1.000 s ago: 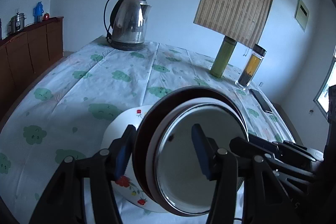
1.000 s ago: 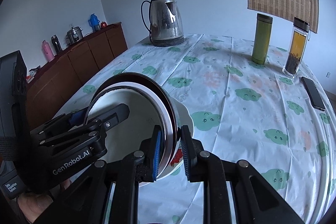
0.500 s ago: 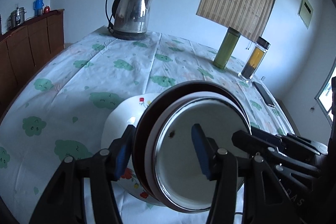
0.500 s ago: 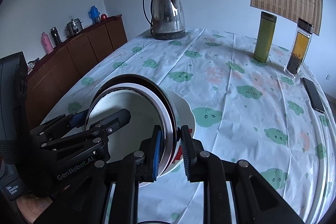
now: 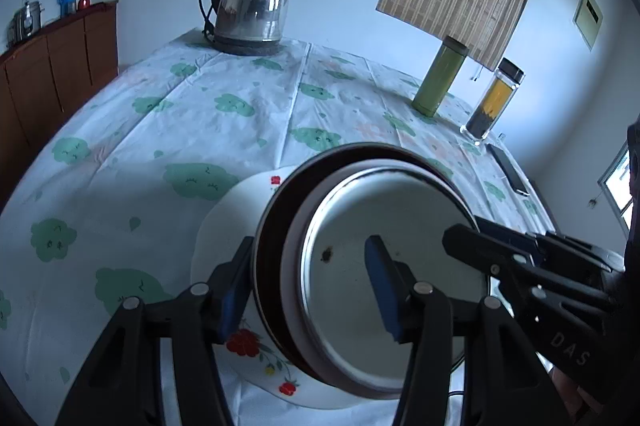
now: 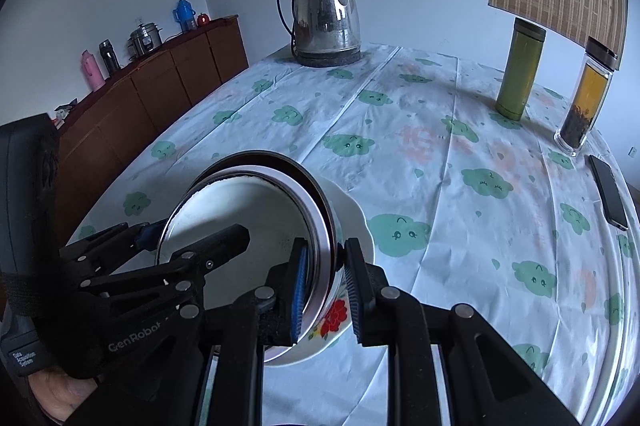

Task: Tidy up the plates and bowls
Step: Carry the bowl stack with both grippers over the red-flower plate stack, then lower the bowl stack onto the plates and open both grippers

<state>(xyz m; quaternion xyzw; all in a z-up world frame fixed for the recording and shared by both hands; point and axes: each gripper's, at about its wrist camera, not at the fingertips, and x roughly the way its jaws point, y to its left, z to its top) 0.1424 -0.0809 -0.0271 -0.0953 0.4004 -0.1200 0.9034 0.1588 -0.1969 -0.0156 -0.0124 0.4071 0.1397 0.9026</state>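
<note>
Both claws clamp a tilted stack of bowls (image 5: 384,266) above the flowered plate (image 5: 224,226) at the surface's (image 6: 440,154) near edge: left claw (image 5: 304,290) astride one rim, right claw (image 6: 326,290) pinching the other.

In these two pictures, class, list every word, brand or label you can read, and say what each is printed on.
"GenRobot": white print on the black body of the left tongs, its last letter partly cut off by a finger link.
"DAS": white print on the right tongs; any further letters are hidden.
"Data Acquisition System": my best reading of small white print low on the left tongs' handle; it is tiny.
Nothing else bears readable text.
</note>
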